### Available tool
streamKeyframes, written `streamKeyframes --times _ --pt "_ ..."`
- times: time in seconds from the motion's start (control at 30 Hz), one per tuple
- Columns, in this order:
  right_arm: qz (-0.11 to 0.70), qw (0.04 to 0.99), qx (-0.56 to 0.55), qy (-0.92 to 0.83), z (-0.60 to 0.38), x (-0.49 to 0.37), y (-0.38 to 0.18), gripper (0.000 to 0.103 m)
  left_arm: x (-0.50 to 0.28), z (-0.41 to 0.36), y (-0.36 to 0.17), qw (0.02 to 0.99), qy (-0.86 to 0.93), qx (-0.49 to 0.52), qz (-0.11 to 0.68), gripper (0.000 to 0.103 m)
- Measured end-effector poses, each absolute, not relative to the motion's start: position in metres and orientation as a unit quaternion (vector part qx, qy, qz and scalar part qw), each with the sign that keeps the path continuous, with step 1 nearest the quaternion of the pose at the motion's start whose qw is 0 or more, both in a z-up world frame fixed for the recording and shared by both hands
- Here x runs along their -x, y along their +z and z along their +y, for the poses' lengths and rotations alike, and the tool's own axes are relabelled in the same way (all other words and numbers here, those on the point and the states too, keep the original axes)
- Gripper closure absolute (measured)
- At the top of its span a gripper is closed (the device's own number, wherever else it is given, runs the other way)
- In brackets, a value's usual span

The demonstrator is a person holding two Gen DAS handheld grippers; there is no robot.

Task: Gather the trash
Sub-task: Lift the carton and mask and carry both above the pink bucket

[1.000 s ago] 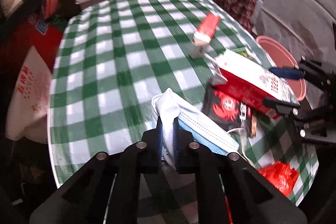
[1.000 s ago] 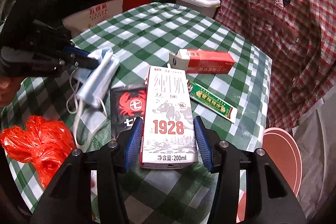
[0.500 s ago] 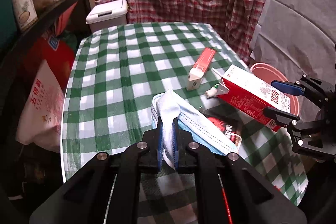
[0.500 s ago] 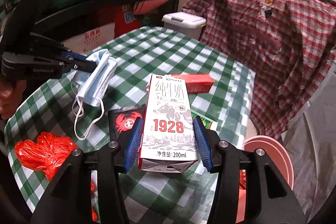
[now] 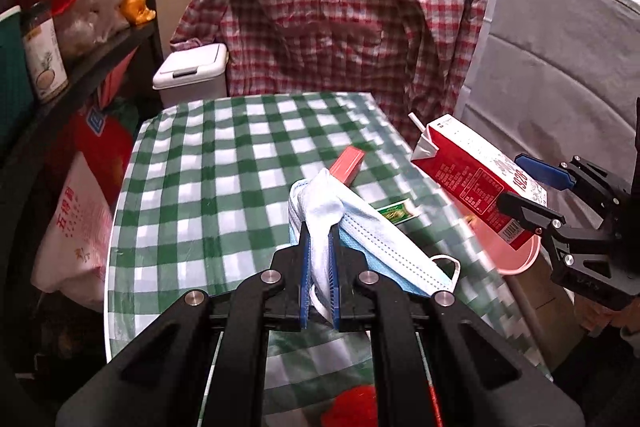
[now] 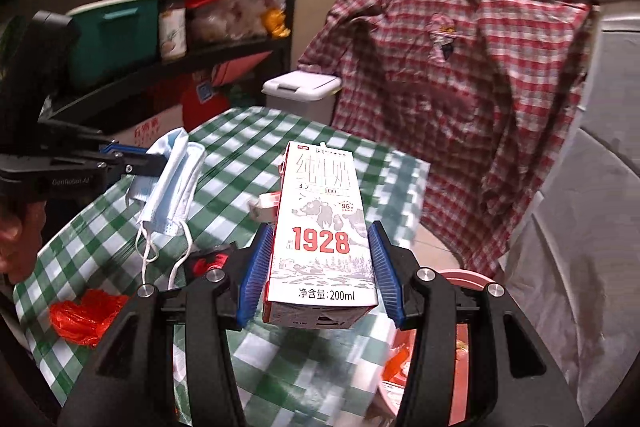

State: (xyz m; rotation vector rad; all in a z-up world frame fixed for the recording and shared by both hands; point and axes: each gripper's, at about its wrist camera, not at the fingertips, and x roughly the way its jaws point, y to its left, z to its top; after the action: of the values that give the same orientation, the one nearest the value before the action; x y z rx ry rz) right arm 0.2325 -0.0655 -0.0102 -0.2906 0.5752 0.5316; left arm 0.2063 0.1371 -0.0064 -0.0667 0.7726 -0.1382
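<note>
Transport step: left claw (image 5: pixel 319 267) clamps the face mask (image 5: pixel 360 227); right claw (image 6: pixel 318 267) clamps the milk carton (image 6: pixel 324 227). Operator keeps both grips firm, carrying toward the pink basin (image 6: pixel 472 279).

bin (image 5: pixel 192 75) behind table (image 5: pixel 192 187) | shirt (image 5: pixel 340 7) right of bin | basin (image 5: pixel 516 259) seemingly beside table

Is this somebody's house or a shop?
Most likely a home, a kitchen or dining corner: a checked tablecloth, a plaid shirt hung up behind it, a shelf with a food jar, and a small white lidded bin.
</note>
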Motion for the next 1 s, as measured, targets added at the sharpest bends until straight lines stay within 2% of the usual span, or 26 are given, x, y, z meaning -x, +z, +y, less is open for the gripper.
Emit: streamKeyframes --times 1.0 --pt "0.247 0.957 0.076 0.133 -0.163 -0.246 0.023 0.053 -0.228 0.059 0.037 0.95 -0.045 0.049 0.304 0.095"
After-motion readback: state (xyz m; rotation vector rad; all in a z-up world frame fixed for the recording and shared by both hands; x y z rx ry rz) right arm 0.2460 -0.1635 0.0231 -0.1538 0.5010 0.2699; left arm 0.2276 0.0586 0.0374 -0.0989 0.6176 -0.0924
